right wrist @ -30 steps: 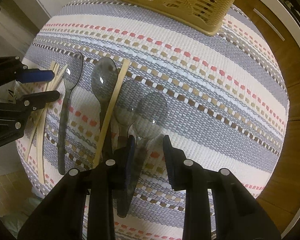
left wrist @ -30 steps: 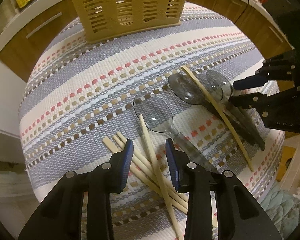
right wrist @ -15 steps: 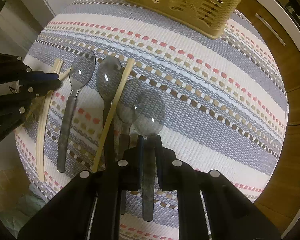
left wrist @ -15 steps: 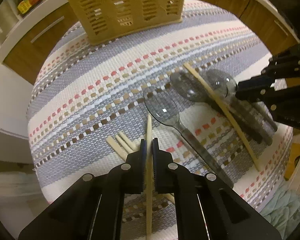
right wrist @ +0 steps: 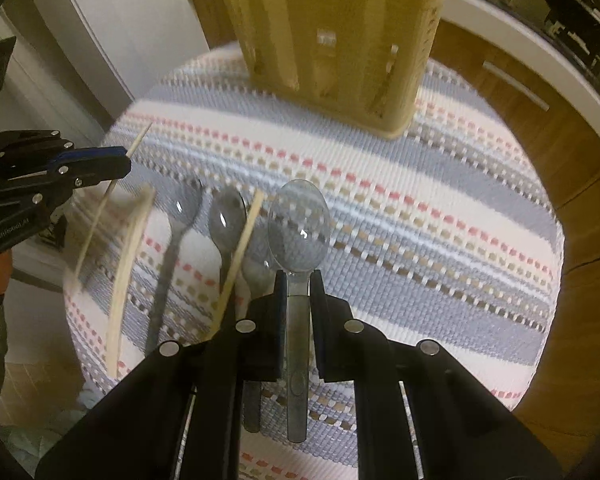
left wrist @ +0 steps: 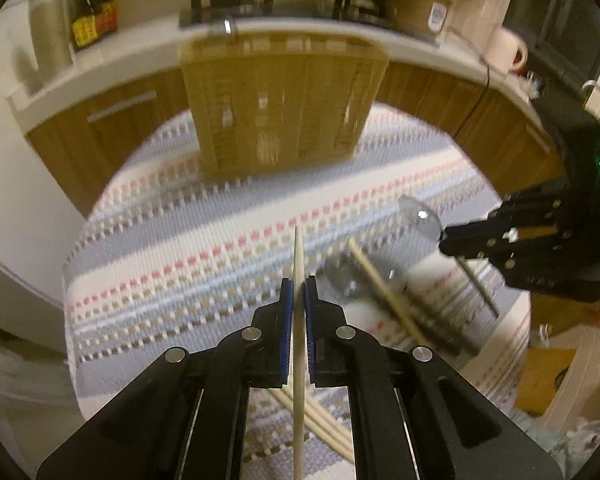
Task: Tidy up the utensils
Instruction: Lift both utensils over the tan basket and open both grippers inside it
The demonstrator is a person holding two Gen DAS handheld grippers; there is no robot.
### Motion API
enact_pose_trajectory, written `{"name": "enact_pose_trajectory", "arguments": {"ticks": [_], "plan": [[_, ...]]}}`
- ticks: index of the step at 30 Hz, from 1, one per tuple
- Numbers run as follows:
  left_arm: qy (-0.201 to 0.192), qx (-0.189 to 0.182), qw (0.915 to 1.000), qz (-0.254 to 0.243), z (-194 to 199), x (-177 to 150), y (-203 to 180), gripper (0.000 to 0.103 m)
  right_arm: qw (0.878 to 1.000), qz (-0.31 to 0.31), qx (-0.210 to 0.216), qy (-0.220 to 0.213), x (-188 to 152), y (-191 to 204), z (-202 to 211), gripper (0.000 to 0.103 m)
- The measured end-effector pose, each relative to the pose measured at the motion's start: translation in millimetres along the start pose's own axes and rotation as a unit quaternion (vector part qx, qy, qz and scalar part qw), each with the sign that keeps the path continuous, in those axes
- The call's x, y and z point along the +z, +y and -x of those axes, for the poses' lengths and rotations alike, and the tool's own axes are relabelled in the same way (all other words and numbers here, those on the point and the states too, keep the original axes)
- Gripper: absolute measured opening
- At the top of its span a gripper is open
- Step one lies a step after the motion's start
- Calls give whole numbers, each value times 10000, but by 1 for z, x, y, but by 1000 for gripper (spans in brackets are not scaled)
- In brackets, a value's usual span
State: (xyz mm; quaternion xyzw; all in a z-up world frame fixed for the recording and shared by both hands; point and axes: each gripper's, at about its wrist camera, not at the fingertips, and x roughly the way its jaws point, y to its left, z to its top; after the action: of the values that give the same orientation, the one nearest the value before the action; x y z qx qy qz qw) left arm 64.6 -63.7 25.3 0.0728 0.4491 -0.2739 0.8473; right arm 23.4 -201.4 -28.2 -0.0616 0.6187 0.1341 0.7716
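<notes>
Here, two handheld claws work over a surface covered by a striped woven cloth (left wrist: 172, 248) in grey, cream, pink and tan.

The left claw (left wrist: 299, 296) is pressed together on a single pale wooden chopstick (left wrist: 299, 256), which runs lengthwise between its blue-lined fingers (left wrist: 286, 320) and sticks out past their tips, lifted off the cloth. Below it, more chopsticks (left wrist: 324, 428) lie in a loose bundle on the cloth.

The right claw (right wrist: 298, 284) pinches the handle of a clear plastic spoon (right wrist: 299, 228), its bowl pointing forward beyond the fingertips and raised above the cloth. To its left, other smoky plastic spoons (right wrist: 226, 222) lie on the cloth side by side, handles toward the camera, with one loose chopstick (right wrist: 240, 256) resting across them at a slant.

A tan slotted plastic utensil basket (right wrist: 340, 40) stands upright at the far edge of the cloth, well apart from both claws. Behind it runs a wooden cabinet front under a white kitchen counter (left wrist: 100, 76). Both views are blurred.
</notes>
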Motion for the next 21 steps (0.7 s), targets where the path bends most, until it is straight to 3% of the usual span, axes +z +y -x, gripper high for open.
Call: {"name": "enact_pose_trajectory", "arguments": {"ticks": [6, 13, 21], "plan": [[-789, -115, 9967, 155, 33, 28, 5, 4, 9965, -23, 144, -818, 13, -25, 46, 9], [-1602, -182, 9866, 249, 67, 67, 5, 4, 9855, -46, 210, -1680, 41, -42, 94, 9], [-2579, -197, 9654, 342, 90, 117, 4, 4, 9609, -144, 315, -2749, 79, -56, 134, 9]]}}
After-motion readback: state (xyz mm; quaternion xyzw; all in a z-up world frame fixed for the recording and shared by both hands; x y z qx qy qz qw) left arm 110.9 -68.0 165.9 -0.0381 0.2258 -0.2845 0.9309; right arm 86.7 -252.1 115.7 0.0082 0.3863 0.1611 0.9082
